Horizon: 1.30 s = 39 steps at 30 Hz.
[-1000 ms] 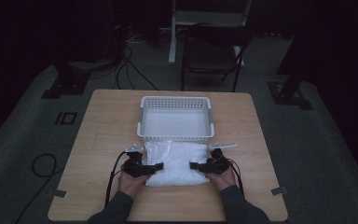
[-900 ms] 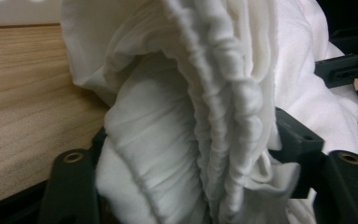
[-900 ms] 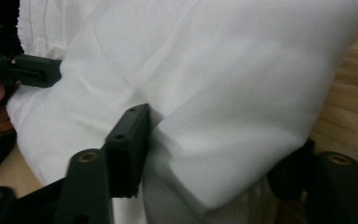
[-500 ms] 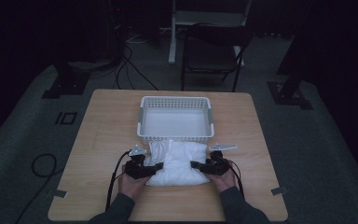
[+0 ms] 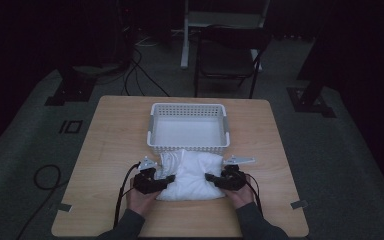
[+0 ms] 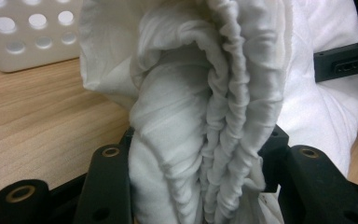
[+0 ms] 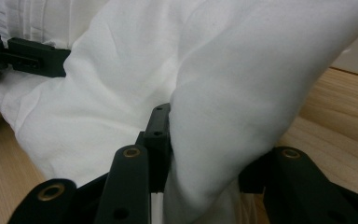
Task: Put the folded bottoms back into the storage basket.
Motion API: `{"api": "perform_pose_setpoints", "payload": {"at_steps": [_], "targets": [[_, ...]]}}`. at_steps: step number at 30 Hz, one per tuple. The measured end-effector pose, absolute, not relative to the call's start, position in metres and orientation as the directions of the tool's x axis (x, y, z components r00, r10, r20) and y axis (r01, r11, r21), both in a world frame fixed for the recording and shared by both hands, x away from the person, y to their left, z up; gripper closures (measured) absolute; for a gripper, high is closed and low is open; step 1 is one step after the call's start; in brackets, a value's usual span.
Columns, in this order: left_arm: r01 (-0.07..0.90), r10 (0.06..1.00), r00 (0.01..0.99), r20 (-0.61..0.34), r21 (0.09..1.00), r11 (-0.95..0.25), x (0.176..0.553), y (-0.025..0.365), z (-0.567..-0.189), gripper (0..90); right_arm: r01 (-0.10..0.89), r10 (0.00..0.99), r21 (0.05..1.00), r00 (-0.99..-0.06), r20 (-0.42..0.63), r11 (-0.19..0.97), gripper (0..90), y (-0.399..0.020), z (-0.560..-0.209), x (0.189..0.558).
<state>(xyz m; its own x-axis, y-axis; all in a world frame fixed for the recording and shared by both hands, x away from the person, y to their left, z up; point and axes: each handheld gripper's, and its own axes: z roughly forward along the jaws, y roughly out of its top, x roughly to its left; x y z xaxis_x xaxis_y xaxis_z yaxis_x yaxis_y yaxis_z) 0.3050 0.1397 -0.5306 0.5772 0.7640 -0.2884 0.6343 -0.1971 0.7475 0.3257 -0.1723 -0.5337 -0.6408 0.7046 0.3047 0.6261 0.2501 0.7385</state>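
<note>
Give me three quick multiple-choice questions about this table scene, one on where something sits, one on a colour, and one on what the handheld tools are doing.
1. Where is the white cloth?
A. Inside the basket
B. On the table, just in front of the basket
C. On the floor

2. What colour is the perforated basket?
A. White
B. Blue
C. Black

3. What is the state of the two tools?
A. Both open, clear of the cloth
B. One open, one shut
C. Both shut on the cloth

Answers:
1. B, the bundle lies on the wooden table against the basket's near wall.
2. A, its walls and rim are white.
3. C, the left tool pinches gathered folds and the right tool pinches another fold.
</note>
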Motion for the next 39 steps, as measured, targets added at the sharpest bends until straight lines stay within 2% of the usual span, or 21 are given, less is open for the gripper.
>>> {"api": "perform_pose_setpoints", "payload": {"at_steps": [22, 39], "targets": [[0.608, 0.76, 0.586, -0.282, 0.773, -0.182, 0.297, 0.142, -0.518, 53.3, 0.605, 0.69, 0.763, -0.653, 0.311, 0.229, 65.0, -0.175, -0.522, 0.318], [0.599, 0.758, 0.589, -0.281, 0.782, -0.175, 0.292, 0.142, -0.508, 53.5, 0.571, 0.691, 0.785, -0.668, 0.275, 0.24, 65.2, -0.176, -0.508, 0.311]]}}
